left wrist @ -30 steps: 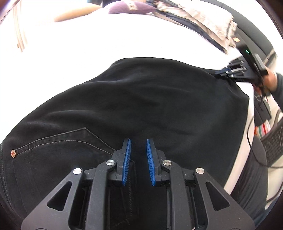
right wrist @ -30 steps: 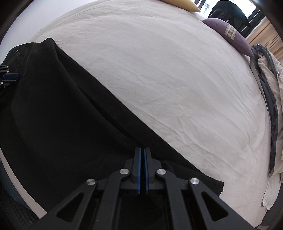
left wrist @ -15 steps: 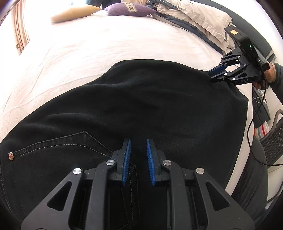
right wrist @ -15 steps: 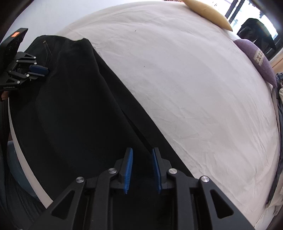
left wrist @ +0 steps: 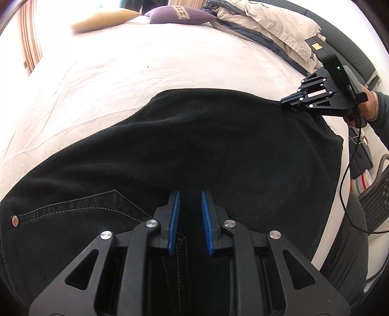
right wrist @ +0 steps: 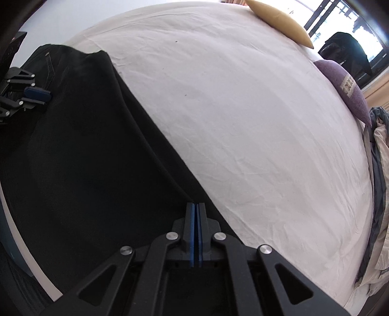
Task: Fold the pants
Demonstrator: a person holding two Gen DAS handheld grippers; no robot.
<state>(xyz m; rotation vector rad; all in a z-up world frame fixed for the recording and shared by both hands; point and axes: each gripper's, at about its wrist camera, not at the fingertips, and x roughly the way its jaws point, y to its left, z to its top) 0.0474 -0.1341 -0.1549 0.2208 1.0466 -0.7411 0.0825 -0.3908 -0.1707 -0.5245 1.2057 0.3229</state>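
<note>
black pants (left wrist: pixel 194 150) lie flat on the near part of a white bed (left wrist: pixel 145 73), waist end with pocket stitching and a rivet (left wrist: pixel 15 220) under the left gripper (left wrist: pixel 189 218), leg end toward the right gripper (right wrist: pixel 196 233). beyond them bare sheet, then a tan pillow (left wrist: pixel 102 20), a purple pillow (left wrist: pixel 180 15) and a heap of beige bedding (left wrist: pixel 274 29) along the far and right edge. a cable (left wrist: pixel 345 184) hangs off the bed's right side. left jaws stand a narrow gap apart over the waist; can't tell if they pinch cloth. right jaws have just been closing and are now pressed together at the pants' far edge; whether cloth is caught can't be told. both grippers point steeply down, a hand (left wrist: pixel 364 107) behind the right one.
</note>
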